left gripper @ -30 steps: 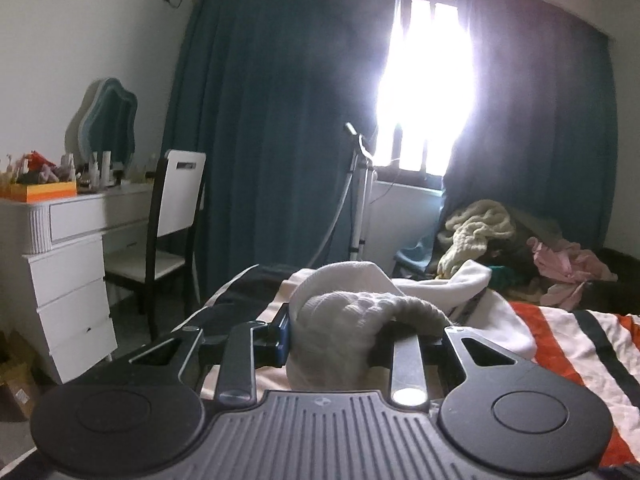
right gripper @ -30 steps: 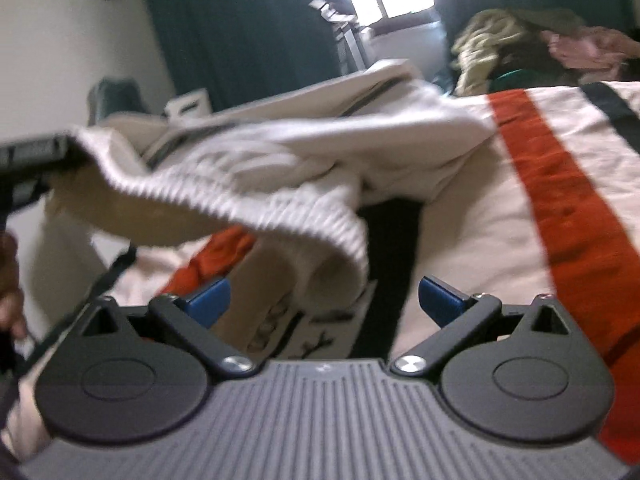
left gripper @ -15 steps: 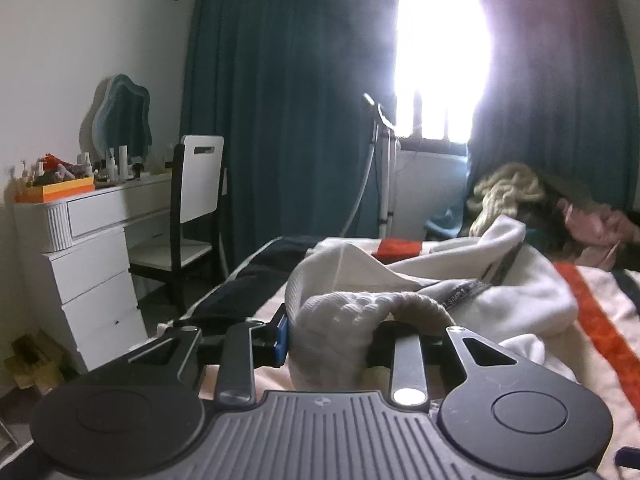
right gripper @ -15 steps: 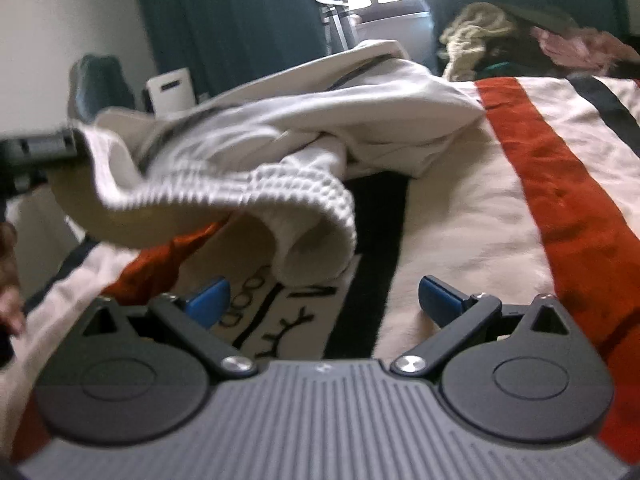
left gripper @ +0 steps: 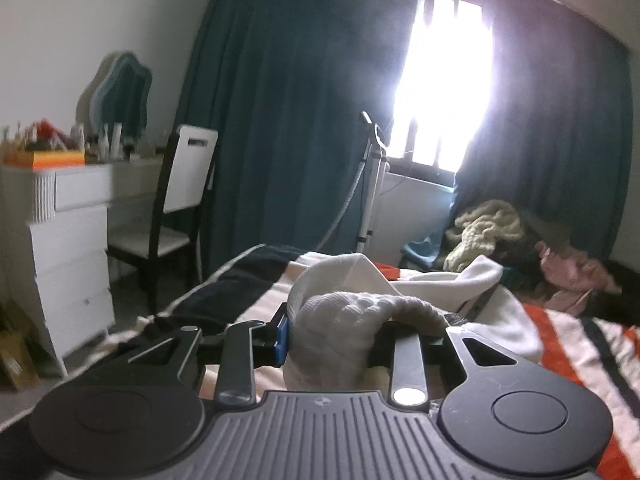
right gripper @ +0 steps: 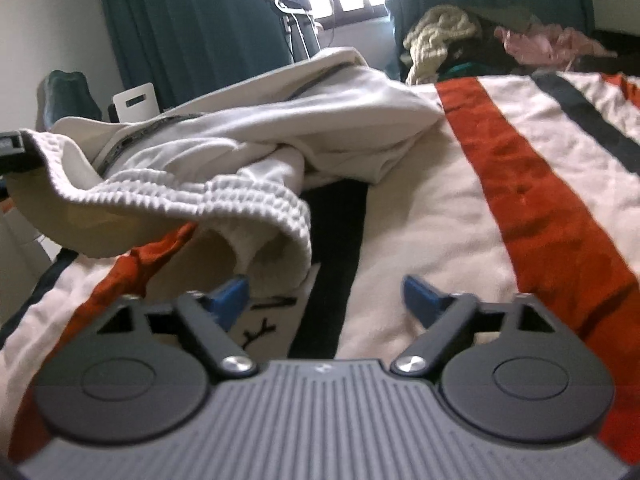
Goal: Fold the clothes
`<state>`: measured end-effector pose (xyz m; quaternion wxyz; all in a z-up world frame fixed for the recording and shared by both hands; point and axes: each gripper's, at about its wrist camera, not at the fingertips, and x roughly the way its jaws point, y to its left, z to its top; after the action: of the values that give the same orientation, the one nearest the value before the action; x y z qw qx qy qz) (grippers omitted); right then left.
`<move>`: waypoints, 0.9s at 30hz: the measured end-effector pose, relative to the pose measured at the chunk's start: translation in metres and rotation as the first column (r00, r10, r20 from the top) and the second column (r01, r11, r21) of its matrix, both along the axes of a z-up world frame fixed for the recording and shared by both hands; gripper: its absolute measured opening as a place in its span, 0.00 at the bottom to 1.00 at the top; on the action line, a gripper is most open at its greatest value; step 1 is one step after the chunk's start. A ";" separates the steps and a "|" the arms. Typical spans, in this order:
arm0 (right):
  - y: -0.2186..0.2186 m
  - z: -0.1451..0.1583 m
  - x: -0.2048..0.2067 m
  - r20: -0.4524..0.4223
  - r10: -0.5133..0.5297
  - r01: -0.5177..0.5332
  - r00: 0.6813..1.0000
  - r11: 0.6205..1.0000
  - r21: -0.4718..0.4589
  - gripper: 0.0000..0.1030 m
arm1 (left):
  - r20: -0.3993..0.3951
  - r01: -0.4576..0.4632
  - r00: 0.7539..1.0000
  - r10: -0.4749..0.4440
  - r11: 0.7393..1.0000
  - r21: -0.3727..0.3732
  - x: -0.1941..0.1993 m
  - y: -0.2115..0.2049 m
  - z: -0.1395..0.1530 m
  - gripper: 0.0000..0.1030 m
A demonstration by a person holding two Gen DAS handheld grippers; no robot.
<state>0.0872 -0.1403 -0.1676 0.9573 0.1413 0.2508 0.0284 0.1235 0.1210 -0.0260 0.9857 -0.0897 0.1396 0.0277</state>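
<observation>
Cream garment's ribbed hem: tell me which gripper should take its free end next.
Right. The right gripper is open and empty, with the drooping ribbed hem just ahead of its left finger. The left gripper is shut on the cream garment.

Left black plastic two-finger gripper (left gripper: 332, 340): grey ribbed centre plate with small round logo, two round black discs at either side, two flat link bars with silver pivot screws, triangular cut-outs in finger arms, blue pad on left finger.

Right black plastic two-finger gripper (right gripper: 326, 300): same grey ribbed plate, black discs, silver screws, blue fingertip pads (right gripper: 418, 294).
</observation>
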 end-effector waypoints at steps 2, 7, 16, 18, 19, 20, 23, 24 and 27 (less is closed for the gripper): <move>0.000 0.000 0.004 0.013 0.002 -0.002 1.000 1.000 0.011 0.76 | -0.001 0.005 1.000 -0.005 1.000 -0.027 -0.001 0.004 0.002 0.32; 0.000 -0.009 0.028 0.008 -0.011 0.010 1.000 0.995 0.098 0.68 | 0.010 0.010 1.000 -0.009 0.996 -0.085 -0.005 0.014 0.009 0.32; 0.000 -0.009 0.073 -0.048 -0.042 0.049 0.998 0.987 0.154 0.30 | 0.018 0.005 1.000 -0.003 0.988 -0.157 -0.012 0.024 0.009 0.32; 0.003 -0.002 0.078 -0.052 -0.037 0.044 0.998 0.991 0.123 0.11 | 0.008 0.001 1.000 0.000 0.985 -0.171 -0.012 0.025 0.007 0.32; 0.004 0.001 0.081 -0.055 -0.035 0.041 0.998 0.993 0.108 0.11 | 0.001 -0.002 1.000 0.002 0.983 -0.183 -0.012 0.026 0.006 0.32; 0.006 0.004 0.084 -0.057 -0.033 0.038 0.998 0.995 0.093 0.11 | -0.009 -0.003 1.000 0.002 0.978 -0.209 -0.011 0.029 0.005 0.32; -0.006 0.018 0.061 -0.062 -0.036 0.038 0.997 0.999 0.035 0.10 | -0.036 -0.001 0.999 -0.009 0.963 -0.271 -0.012 0.031 0.001 0.31; -0.010 0.022 0.053 -0.063 -0.037 0.038 0.997 0.999 0.015 0.10 | -0.043 0.006 0.999 -0.019 0.957 -0.289 -0.014 0.031 0.000 0.31; -0.022 0.036 0.028 -0.067 -0.040 0.037 0.997 0.998 -0.044 0.10 | -0.066 0.049 0.995 -0.074 0.943 -0.329 -0.022 0.028 -0.003 0.31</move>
<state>0.1155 -0.1622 -0.1320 0.9513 0.1266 0.2810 -0.0002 0.1014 0.1490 -0.0290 0.9515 -0.2463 0.1830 -0.0232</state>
